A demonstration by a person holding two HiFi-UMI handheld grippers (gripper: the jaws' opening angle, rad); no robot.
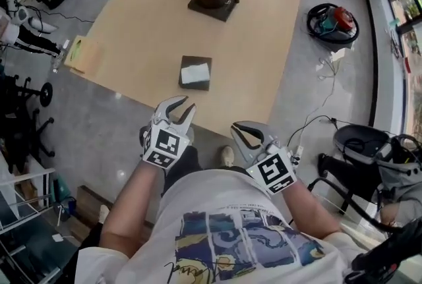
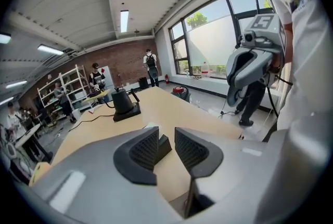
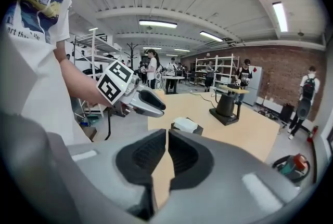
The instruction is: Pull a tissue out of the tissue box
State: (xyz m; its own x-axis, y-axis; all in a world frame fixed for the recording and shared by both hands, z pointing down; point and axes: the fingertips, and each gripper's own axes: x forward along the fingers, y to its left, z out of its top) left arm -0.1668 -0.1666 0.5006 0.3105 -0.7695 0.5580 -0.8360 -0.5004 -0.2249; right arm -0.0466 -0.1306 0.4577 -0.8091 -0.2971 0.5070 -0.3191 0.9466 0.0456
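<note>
While the tissue box [image 1: 196,72] sits on the worktop [image 1: 257,26], the left gripper [image 1: 183,108] stands apart and empty, the right gripper [image 1: 239,131] closed.

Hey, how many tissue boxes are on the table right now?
1. The tissue box sits by the table's near edge, just ahead of the left tongs. None seems hidden.

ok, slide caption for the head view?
Left gripper open, right gripper shut, both near the table edge, short of the tissue box and its tissue.

Left gripper [image 2: 166,139]: jaws stood apart, gripping nothing.
Tissue box [image 2: 163,146]: sat beyond the jaws on the table [image 2: 177,108].
Kettle [image 2: 124,102]: farther back.
</note>
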